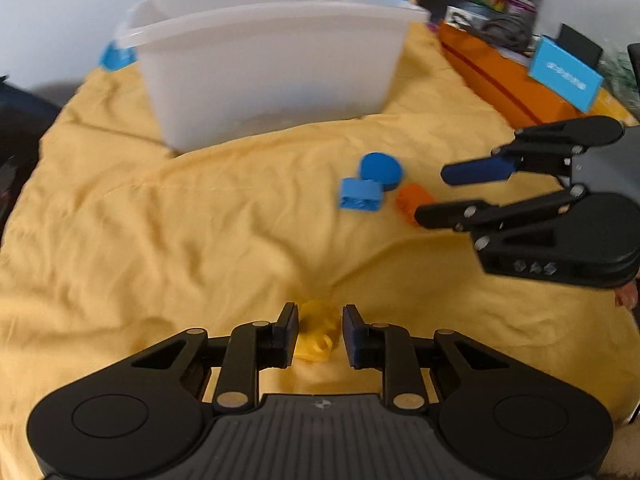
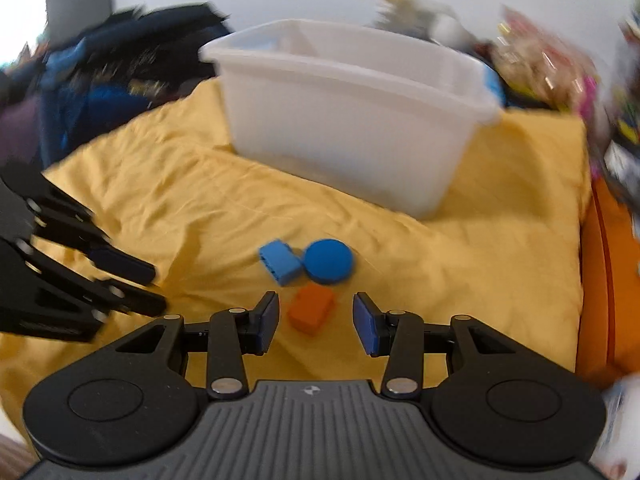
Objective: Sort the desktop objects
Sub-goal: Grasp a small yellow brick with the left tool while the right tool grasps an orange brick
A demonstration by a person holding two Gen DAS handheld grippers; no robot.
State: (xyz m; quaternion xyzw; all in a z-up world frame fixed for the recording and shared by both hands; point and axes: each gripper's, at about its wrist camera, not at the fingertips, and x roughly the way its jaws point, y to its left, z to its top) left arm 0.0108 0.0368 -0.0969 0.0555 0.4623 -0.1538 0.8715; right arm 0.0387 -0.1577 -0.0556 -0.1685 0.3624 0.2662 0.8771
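A small yellow piece (image 1: 317, 336) lies on the yellow cloth between the fingers of my left gripper (image 1: 319, 334), which is open around it. My right gripper (image 2: 316, 322) is open, its fingers on either side of an orange block (image 2: 311, 313). Just beyond lie a light blue block (image 2: 280, 266) and a dark blue disc (image 2: 329, 261). In the left wrist view the right gripper (image 1: 434, 194) reaches in from the right over the orange block (image 1: 412, 200), next to the blue block (image 1: 361, 195) and disc (image 1: 380, 170).
A white translucent bin (image 1: 264, 68) stands at the back of the yellow cloth (image 1: 160, 240); it also shows in the right wrist view (image 2: 344, 120). An orange box (image 1: 508, 80) with a blue card (image 1: 564, 74) lies right. Dark bags (image 2: 100, 92) sit left.
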